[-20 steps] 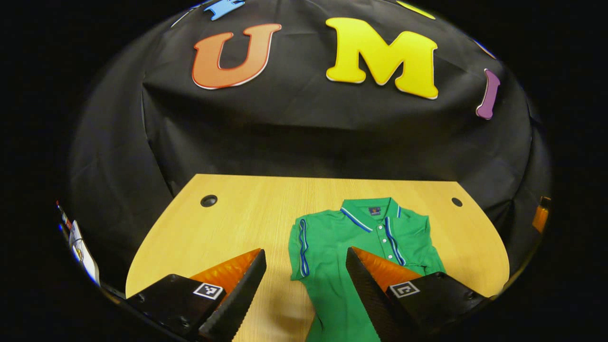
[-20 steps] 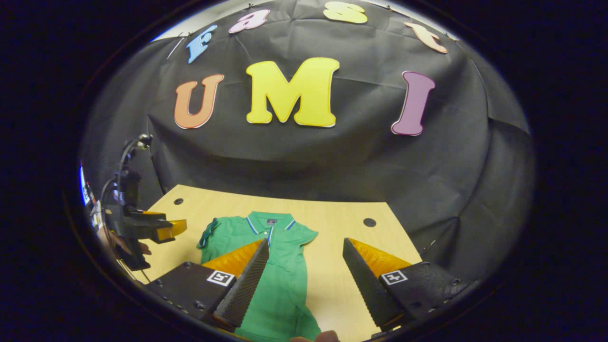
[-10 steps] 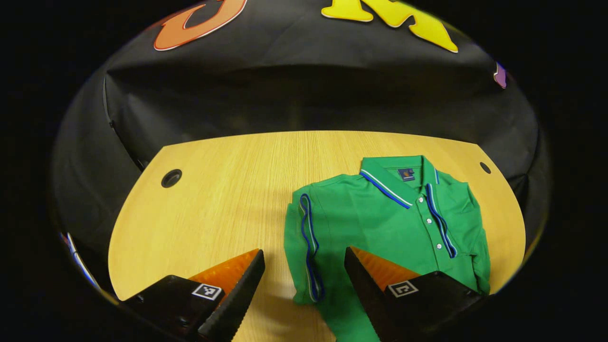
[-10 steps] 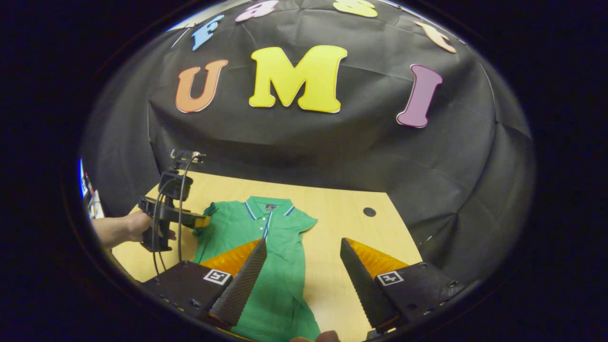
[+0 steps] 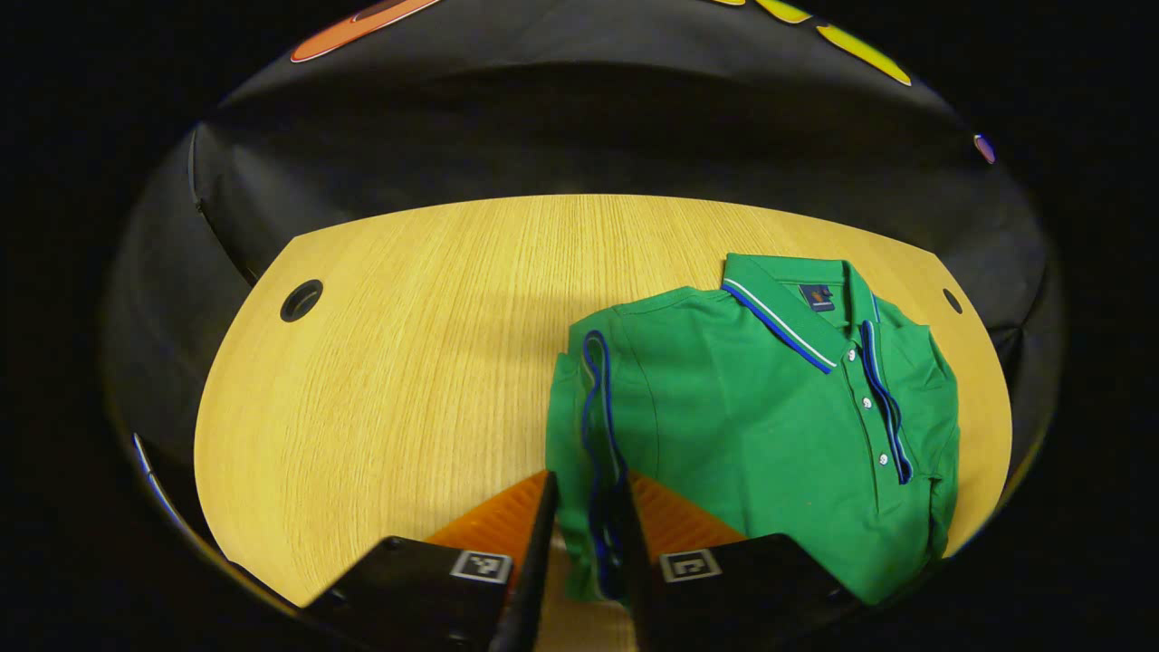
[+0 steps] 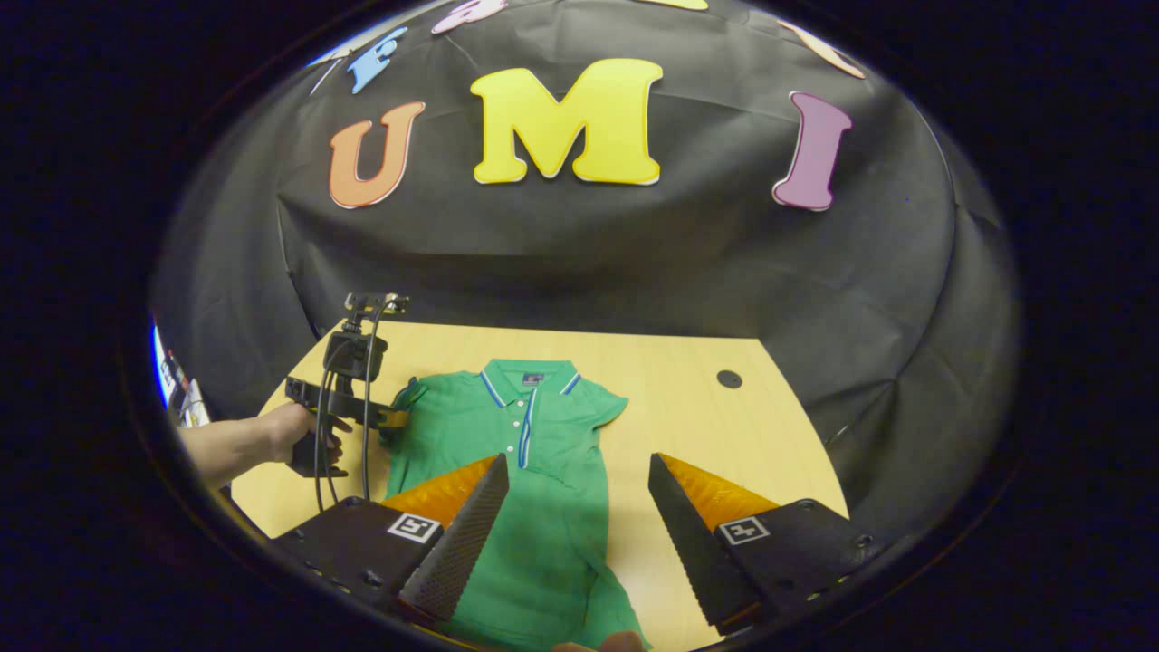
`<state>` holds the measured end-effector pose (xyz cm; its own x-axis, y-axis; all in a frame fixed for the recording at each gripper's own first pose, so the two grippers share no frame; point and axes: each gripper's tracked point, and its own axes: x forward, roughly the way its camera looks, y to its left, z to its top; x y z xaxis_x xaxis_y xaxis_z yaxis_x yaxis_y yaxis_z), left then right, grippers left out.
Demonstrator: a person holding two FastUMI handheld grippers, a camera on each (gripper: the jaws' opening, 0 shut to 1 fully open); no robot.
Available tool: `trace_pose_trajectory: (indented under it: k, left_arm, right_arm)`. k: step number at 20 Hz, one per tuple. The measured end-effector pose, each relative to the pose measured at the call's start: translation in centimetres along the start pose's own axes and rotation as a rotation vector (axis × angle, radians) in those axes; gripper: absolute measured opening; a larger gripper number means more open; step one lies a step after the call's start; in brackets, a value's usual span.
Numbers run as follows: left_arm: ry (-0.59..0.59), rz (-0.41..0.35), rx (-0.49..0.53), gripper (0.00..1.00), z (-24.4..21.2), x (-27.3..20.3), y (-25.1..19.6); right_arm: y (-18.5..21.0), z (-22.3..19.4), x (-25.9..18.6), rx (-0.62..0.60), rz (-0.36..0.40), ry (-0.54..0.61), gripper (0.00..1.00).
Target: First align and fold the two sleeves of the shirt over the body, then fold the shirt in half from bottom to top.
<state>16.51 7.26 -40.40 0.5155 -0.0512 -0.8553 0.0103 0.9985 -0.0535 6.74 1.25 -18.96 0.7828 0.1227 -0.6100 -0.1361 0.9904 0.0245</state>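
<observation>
Gripping: left gripper (image 5: 584, 543) has its fingers closed to a narrow gap on the striped edge of the shirt's (image 5: 761, 426) left sleeve (image 5: 593, 426) (both fingers appear to press the cloth).
Shirt: green polo, lying face up on the table (image 5: 380, 362), collar (image 5: 797, 312) toward the far wall.
Left sleeve: already bunched against the body's side, its blue trim running between the fingers; not yet laid flat over the chest.
Right sleeve: in the right gripper view, the sleeve (image 6: 607, 407) lies spread out to the side, untouched.
Right gripper: (image 6: 579, 530) hangs above the shirt's lower half (image 6: 543, 543), fingers wide apart and holding nothing.
Hand: in the same view a hand (image 6: 294, 435) holds the left gripper (image 6: 394, 418) at the shirt's left edge.
Progress: early, by the look of it; the first sleeve fold is in hand.
Left to do: the right sleeve fold, then the bottom-to-top fold.
</observation>
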Motion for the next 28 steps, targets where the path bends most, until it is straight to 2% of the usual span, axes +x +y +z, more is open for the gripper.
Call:
trace_pose_trajectory:
  k: [1,2,3,4,7,13,16,18,19,21,23,28]
  left_arm:
    - [-0.002,-0.010,-0.007,0.27,0.1,-0.2,-0.1]
    - [-0.006,-0.011,-0.011,0.23,0.4,-0.4,0.0]
    - [-0.013,-0.006,-0.011,0.12,0.6,-0.7,0.4]
    - [-0.018,-0.004,-0.013,0.09,1.0,-1.3,0.4]
    - [-0.070,-0.013,0.011,0.07,3.1,-3.9,-1.0]
    - [-0.130,-0.074,0.063,0.06,6.3,-6.2,-9.9]
    - [-0.112,-0.110,0.032,0.07,5.9,-6.3,-14.2]
    - [-0.111,-0.154,-0.008,0.16,5.5,-7.4,-15.9]
    - [-0.128,-0.151,-0.020,0.44,5.6,-8.4,-15.8]
    - [-0.199,-0.076,-0.007,1.00,6.6,-10.4,-13.9]
    - [-0.261,-0.064,-0.013,1.00,7.6,-13.1,-12.7]
    - [-0.398,-0.046,-0.036,1.00,5.6,-22.1,-10.3]
  right_arm:
    - [0.2,0.0,0.2,0.004,0.003,0.001,0.95]
    - [0.3,0.1,0.2,0.007,0.004,0.002,0.95]
    - [0.1,0.0,0.2,0.011,0.000,0.000,0.95]
    - [0.0,0.1,0.3,0.015,-0.003,-0.003,0.95]
    - [-0.5,0.3,0.3,0.044,-0.006,-0.013,0.95]
    - [-2.2,0.9,-0.9,0.066,-0.018,-0.052,0.95]
    - [-3.8,0.6,-1.9,0.068,-0.047,-0.062,0.95]
    - [-4.7,0.5,-2.4,0.081,-0.056,-0.071,0.95]
    - [-4.9,0.5,-2.7,0.087,-0.057,-0.078,0.96]
    - [-5.0,0.3,-2.9,0.079,-0.055,-0.090,0.96]
    - [-4.6,0.2,-3.6,0.056,-0.039,-0.103,0.95]
    - [-2.6,0.1,-5.7,0.021,0.028,-0.161,0.94]
